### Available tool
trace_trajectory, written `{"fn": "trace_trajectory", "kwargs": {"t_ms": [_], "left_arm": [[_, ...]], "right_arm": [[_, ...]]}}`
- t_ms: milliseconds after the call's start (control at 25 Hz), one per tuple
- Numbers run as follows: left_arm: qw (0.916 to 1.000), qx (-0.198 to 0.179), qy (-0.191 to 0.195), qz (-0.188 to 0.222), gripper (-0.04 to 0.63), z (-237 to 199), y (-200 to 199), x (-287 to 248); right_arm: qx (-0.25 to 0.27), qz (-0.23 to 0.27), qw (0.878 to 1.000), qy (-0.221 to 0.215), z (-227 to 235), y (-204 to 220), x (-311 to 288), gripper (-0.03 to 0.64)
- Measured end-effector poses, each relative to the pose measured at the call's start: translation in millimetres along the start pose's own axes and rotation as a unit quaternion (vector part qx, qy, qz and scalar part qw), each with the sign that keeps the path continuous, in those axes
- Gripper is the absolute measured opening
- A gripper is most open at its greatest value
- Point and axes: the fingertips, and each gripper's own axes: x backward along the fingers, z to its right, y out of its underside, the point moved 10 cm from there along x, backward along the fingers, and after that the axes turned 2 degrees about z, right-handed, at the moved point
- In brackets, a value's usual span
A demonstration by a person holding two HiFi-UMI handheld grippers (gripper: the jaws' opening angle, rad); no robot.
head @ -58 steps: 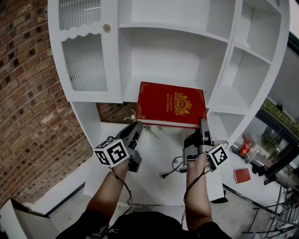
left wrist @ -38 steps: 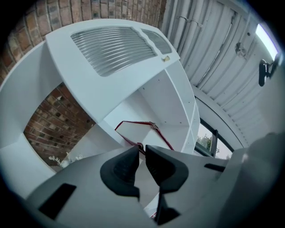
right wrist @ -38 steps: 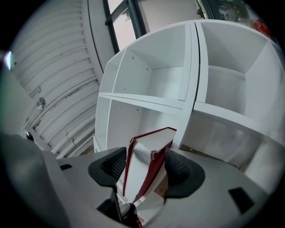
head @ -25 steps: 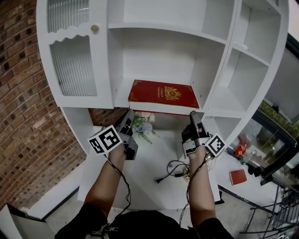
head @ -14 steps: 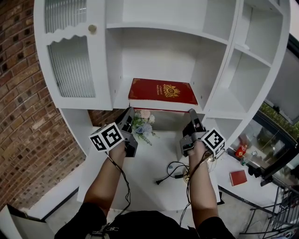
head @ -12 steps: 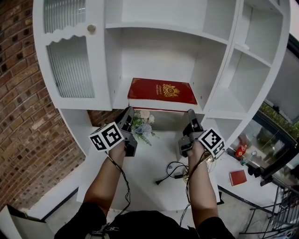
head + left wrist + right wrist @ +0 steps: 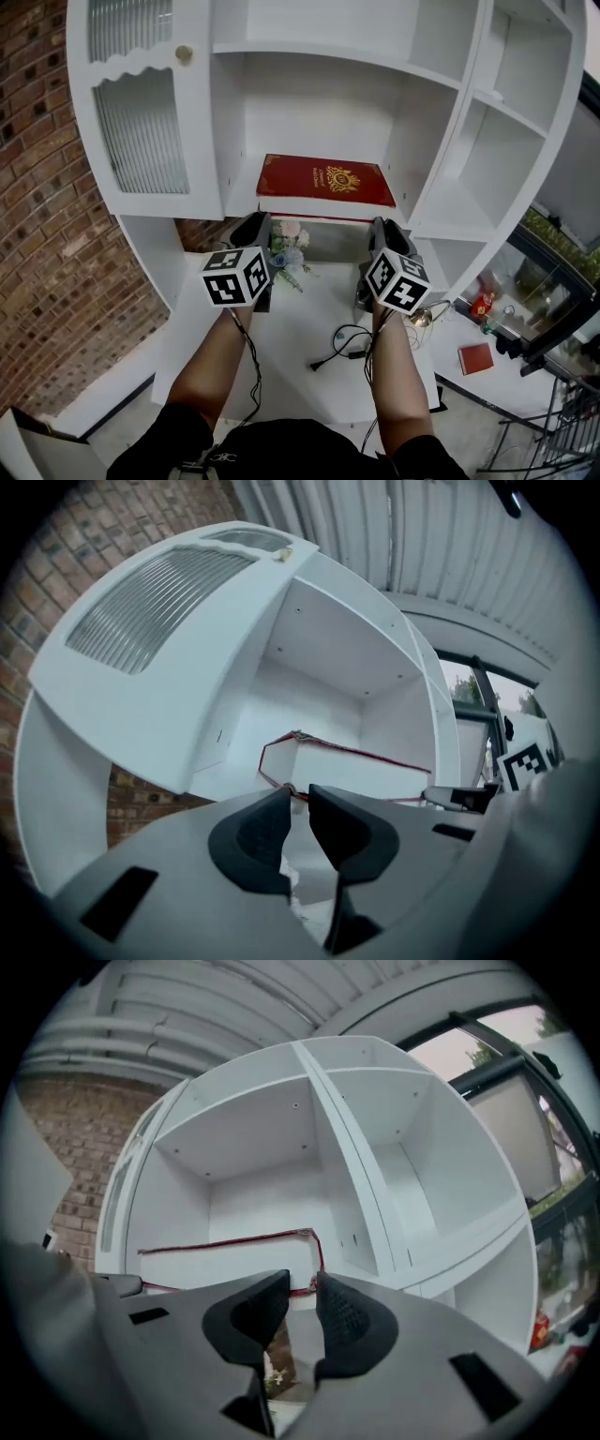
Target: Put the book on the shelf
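Shelving in white [image 7: 319, 112] fills the far side, and the red book [image 7: 325, 179] lies flat on its middle board, cover up and page edge toward the near side, so the board alone carries it and I judge the placing as done. Left gripper [image 7: 256, 219] and right gripper [image 7: 380, 225] hang just near of the board's front edge, one below each near corner of the book and apart from it. The left jaws have just been opening and the right ones closing, and both pairs are slightly parted with nothing between them.
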Motion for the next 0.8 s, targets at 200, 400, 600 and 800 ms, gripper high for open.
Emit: {"fn": "trace_trajectory", "kwargs": {"t_ms": [200, 400, 600, 800], "left_arm": [[0.9994, -0.028, -0.016, -0.014, 0.074, 5, -2, 0], [0.9996, -0.025, -0.013, -0.003, 0.086, 4, -6, 6], [0.9944, -0.100, -0.007, 0.032, 0.089, 19, -19, 32], [0.9830, -0.170, -0.010, 0.069, 0.035, 40, -18, 65]], "right_arm": [[0.019, 0.005, 1.000, 0.013, -3, 0, 0, 0.107], [0.009, 0.019, 1.000, -0.006, 1, 3, 4, 0.110], [0.149, 0.079, 0.985, -0.023, -24, -5, 29, 0.098], [0.161, 0.106, 0.979, -0.065, -49, 0, 63, 0.022]]}}
